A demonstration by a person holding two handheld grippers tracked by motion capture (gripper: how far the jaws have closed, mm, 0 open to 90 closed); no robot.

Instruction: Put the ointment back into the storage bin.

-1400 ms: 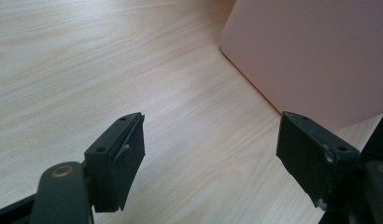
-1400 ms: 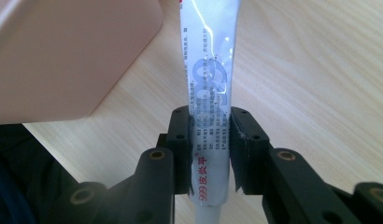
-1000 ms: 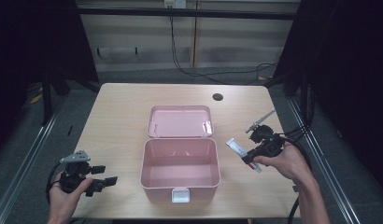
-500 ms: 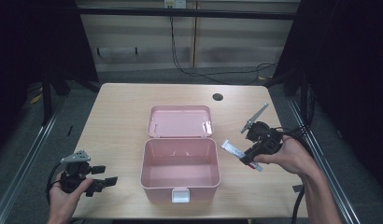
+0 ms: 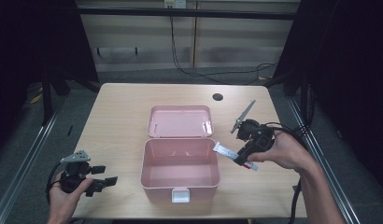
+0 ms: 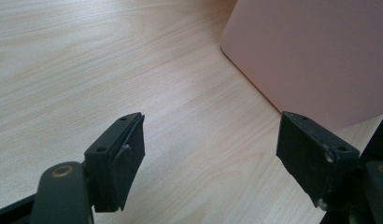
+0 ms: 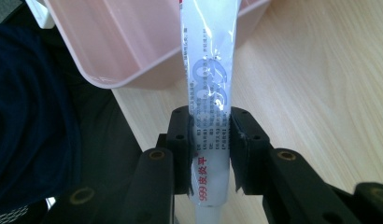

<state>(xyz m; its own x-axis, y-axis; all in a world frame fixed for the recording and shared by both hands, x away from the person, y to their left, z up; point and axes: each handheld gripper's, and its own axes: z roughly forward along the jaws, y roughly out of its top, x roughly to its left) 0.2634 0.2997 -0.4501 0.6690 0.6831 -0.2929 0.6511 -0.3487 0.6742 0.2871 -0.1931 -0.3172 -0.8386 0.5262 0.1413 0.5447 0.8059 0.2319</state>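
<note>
Tube [image 5: 232,154] hangs light and squashy at the box's [image 5: 180,164] three o'clock rim, right gripper [image 7: 211,144] pinching it near the cap end, best kept there, left gripper [image 6: 210,158] idling wide at eight o'clock.

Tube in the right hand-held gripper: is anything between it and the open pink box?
Nothing visible. The right hand-held gripper clamps the tube, whose flat end reaches the right rim of the pink box. The lid lies folded back behind it, and the inside looks empty.
</note>
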